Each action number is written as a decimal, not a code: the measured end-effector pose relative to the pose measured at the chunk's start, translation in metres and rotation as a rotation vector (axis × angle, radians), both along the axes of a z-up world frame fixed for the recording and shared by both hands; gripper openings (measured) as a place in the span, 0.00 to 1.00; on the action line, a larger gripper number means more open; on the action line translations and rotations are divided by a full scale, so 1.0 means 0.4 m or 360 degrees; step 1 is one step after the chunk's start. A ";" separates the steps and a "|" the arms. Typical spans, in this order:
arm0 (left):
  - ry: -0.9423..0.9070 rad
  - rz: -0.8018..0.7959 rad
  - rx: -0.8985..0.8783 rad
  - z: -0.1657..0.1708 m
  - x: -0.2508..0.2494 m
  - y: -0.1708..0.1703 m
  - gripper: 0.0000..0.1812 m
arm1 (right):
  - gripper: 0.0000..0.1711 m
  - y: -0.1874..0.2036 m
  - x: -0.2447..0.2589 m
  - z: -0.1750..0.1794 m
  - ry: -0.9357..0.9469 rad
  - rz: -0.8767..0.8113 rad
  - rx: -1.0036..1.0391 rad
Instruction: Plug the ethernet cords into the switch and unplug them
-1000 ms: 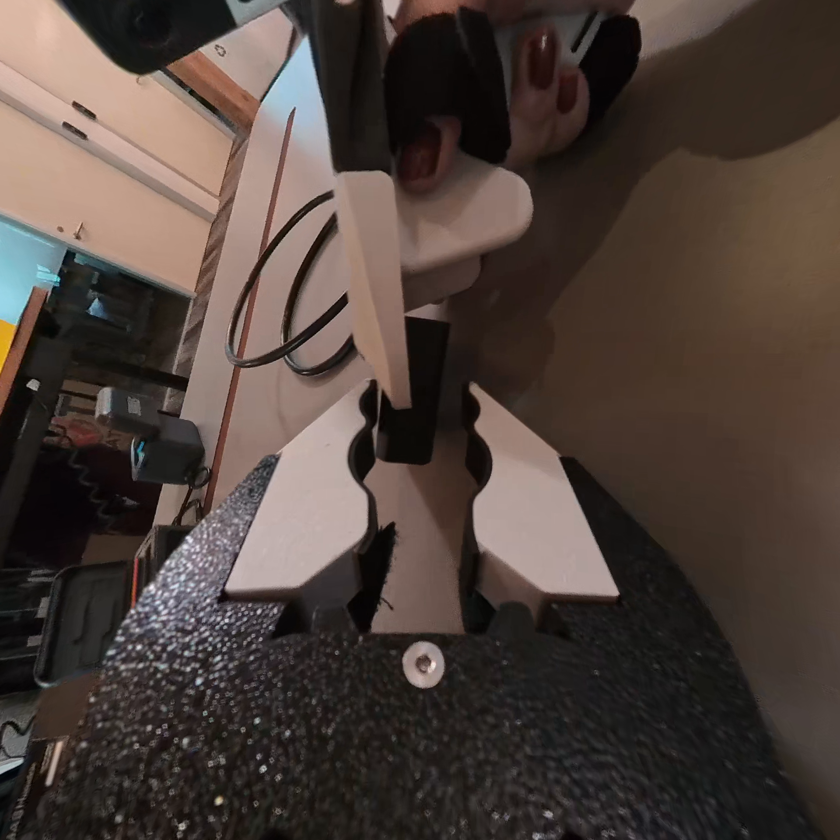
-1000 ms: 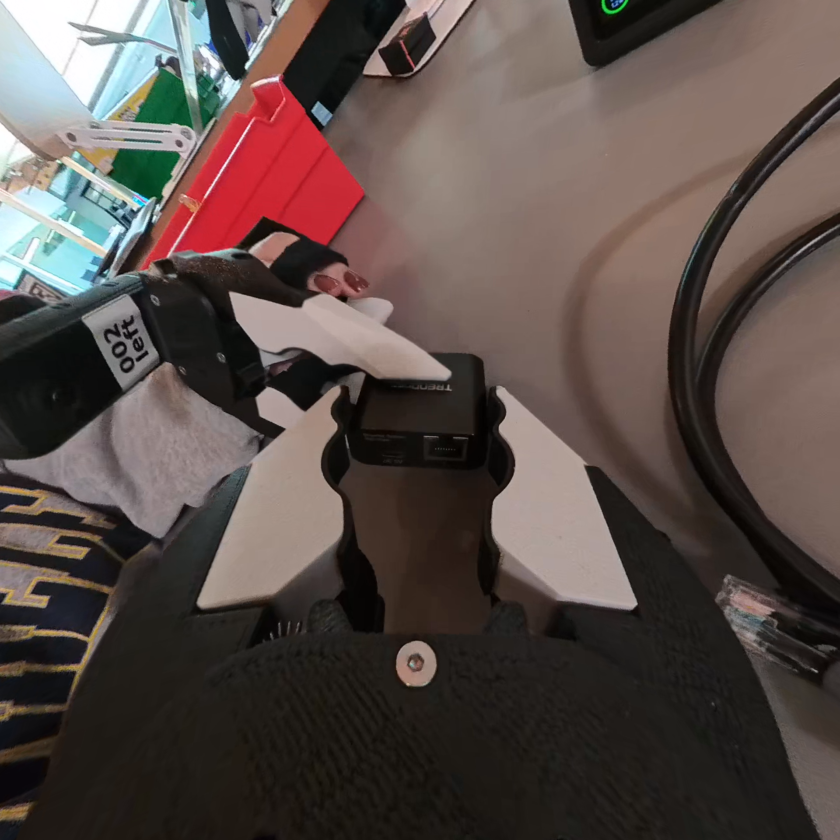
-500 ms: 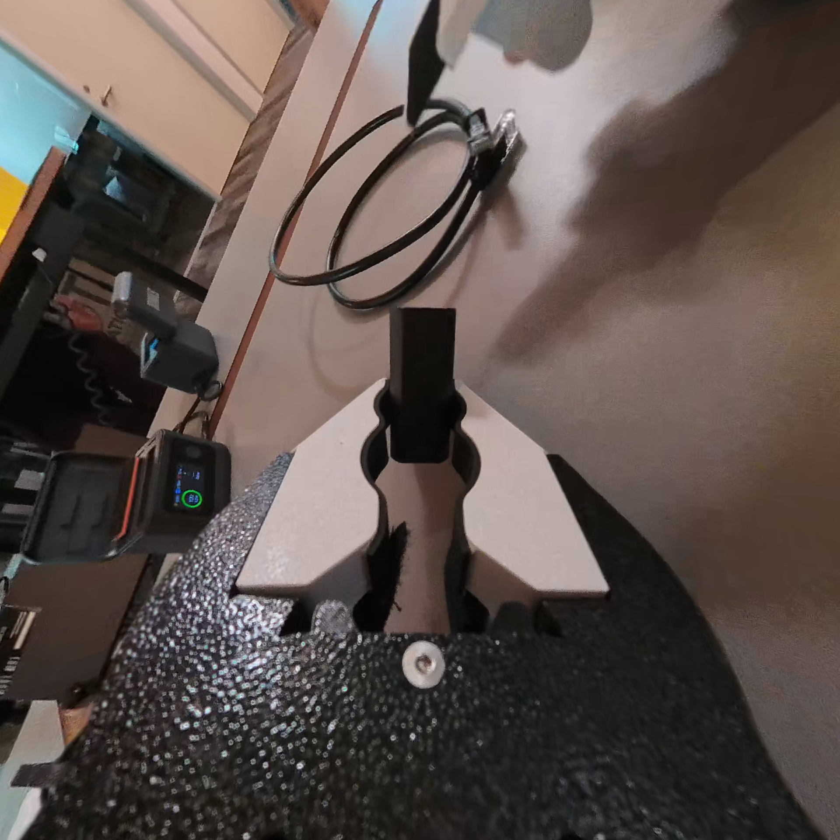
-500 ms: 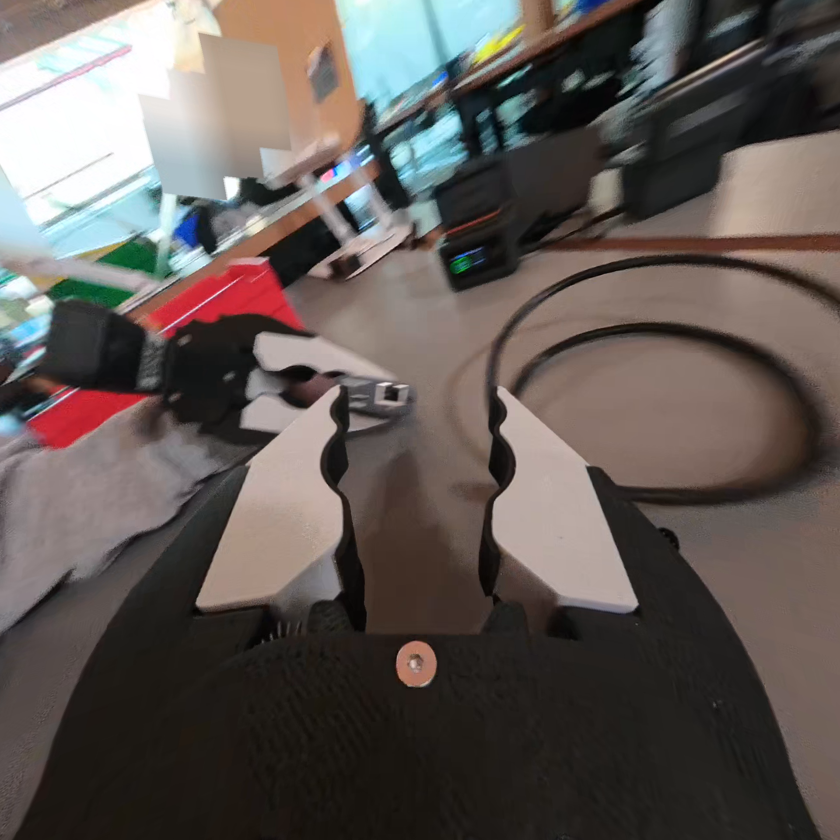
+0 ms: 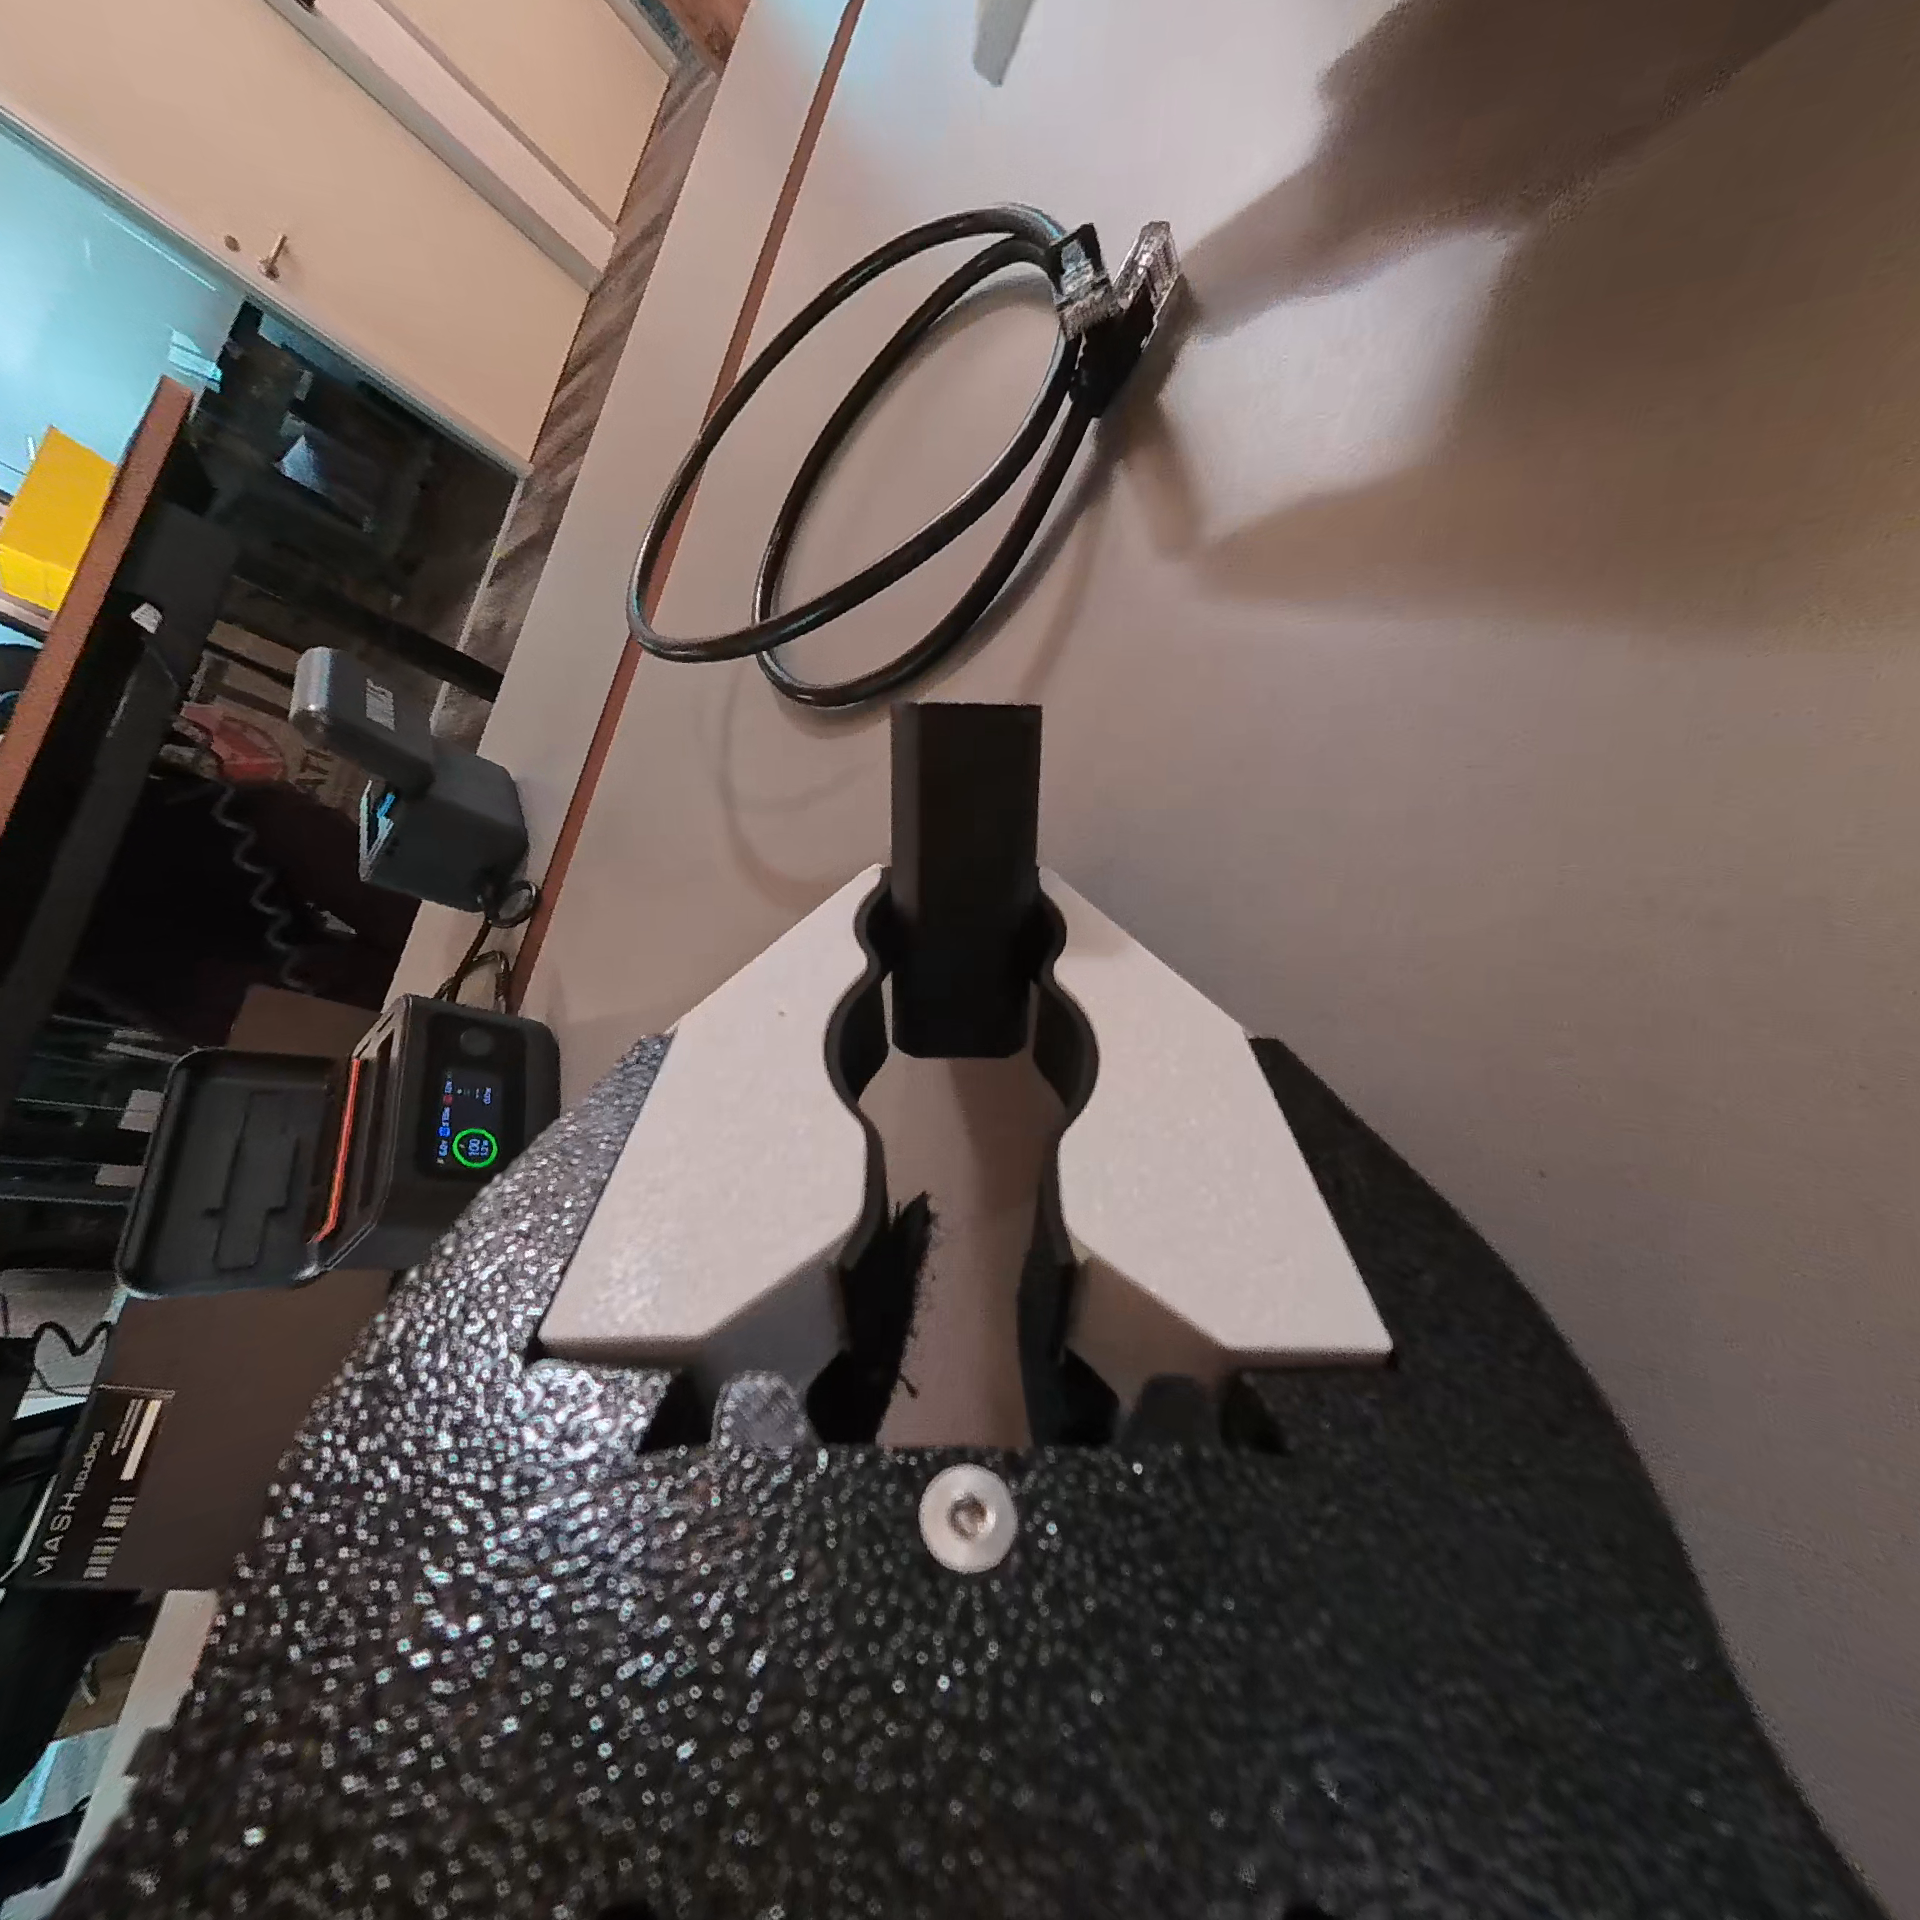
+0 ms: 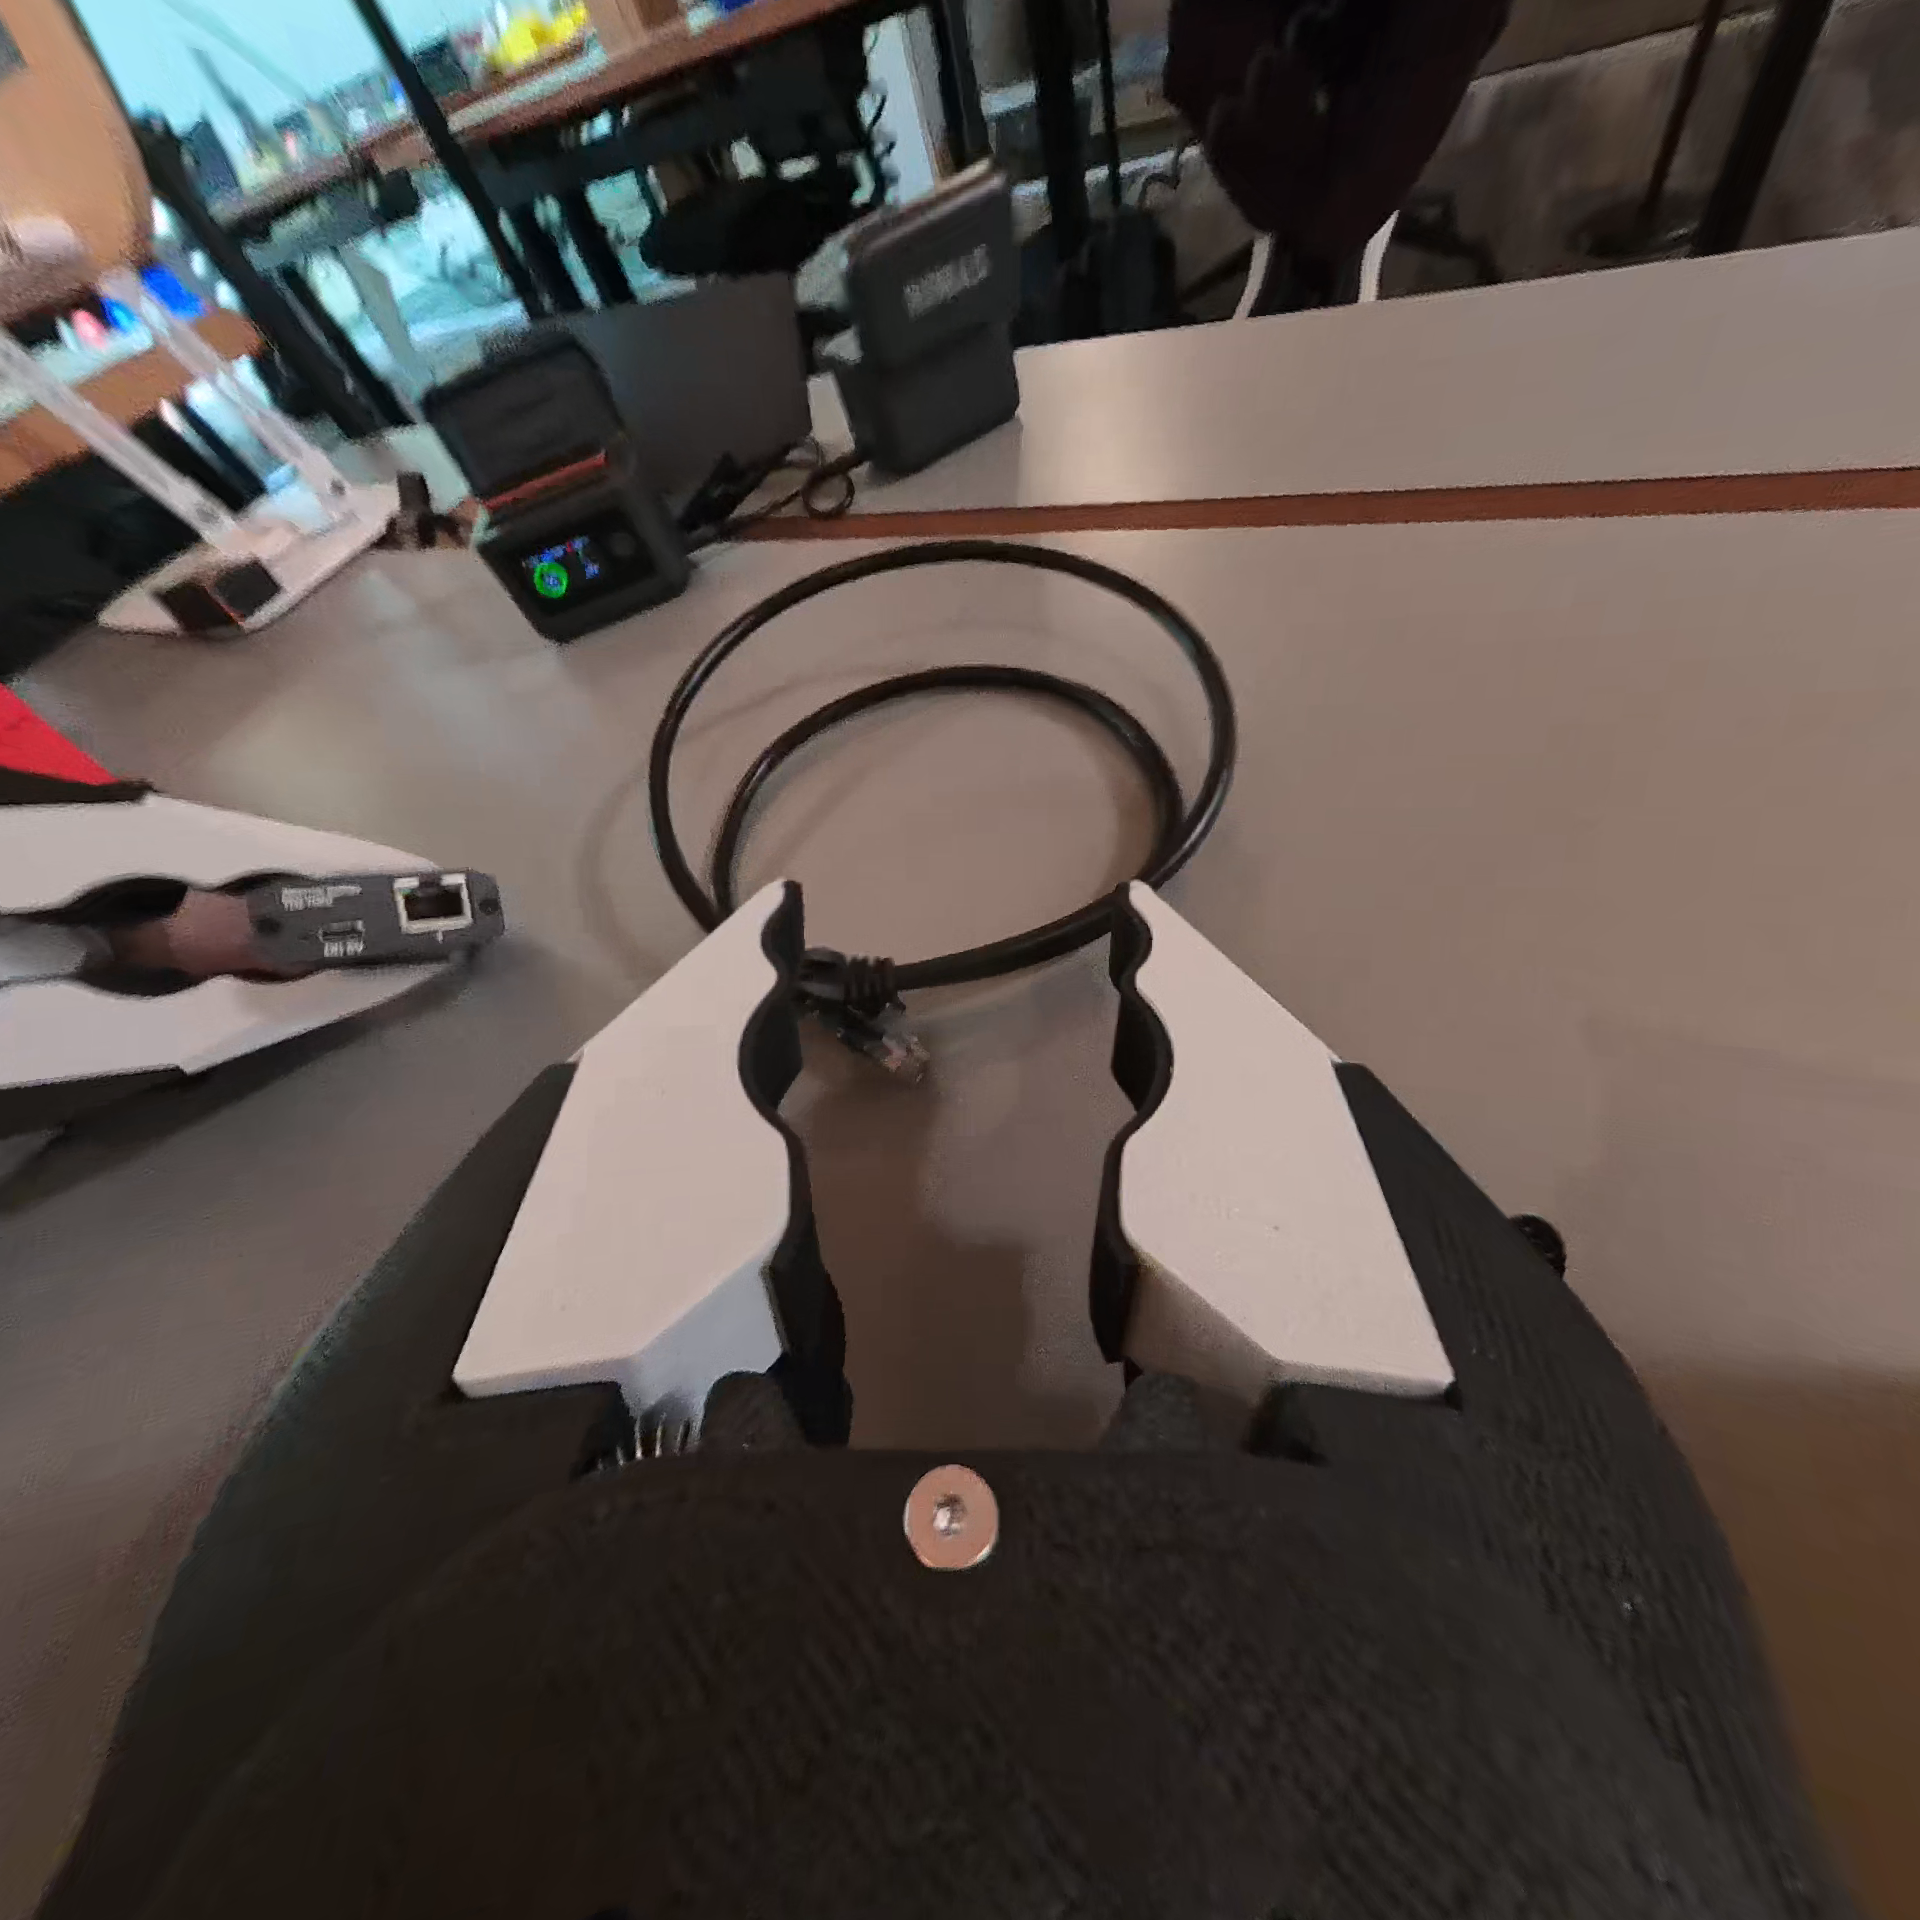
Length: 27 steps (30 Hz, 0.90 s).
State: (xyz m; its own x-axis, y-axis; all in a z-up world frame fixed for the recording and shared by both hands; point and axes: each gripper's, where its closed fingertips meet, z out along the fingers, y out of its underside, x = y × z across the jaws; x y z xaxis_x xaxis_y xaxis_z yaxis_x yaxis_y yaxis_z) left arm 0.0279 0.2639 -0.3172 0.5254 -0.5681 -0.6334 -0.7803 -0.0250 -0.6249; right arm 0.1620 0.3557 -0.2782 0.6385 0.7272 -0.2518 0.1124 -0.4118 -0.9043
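My left gripper (image 5: 961,888) is shut on a small black switch (image 5: 966,800) and holds it over the grey table. In the right wrist view the switch (image 6: 384,920) shows at the left between the left gripper's white fingers (image 6: 208,842), its port facing right. A black ethernet cord (image 6: 935,665) lies coiled on the table. My right gripper (image 6: 961,914) is open and empty, low over the table, and one plug (image 6: 878,1029) of the cord lies between its fingertips, near the left one. In the left wrist view the cord (image 5: 831,488) lies ahead with both plugs (image 5: 1117,281) side by side.
A black power station with a lit screen (image 6: 577,561) and a grey box (image 6: 930,353) stand at the table's far edge. A brown strip (image 6: 1351,509) runs across the table. A red bin (image 6: 42,743) is at the far left. More tables stand behind.
My left gripper closed on the switch. My right gripper left the switch, swung right to the cord and now has a plug between its open fingers.
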 end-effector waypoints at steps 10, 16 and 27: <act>0.0120 -0.0095 0.0053 -0.001 0.015 -0.014 0.12 | 0.41 -0.104 -0.103 -0.025 -0.0407 0.0568 0.0354; 0.0184 -0.0133 0.0108 0.005 0.029 -0.019 0.12 | 0.32 -0.090 -0.077 -0.055 -0.0544 0.0545 0.0321; 0.0200 -0.0071 0.0138 0.013 0.010 -0.009 0.12 | 0.17 -0.186 -0.163 -0.059 -0.0552 0.0808 0.0274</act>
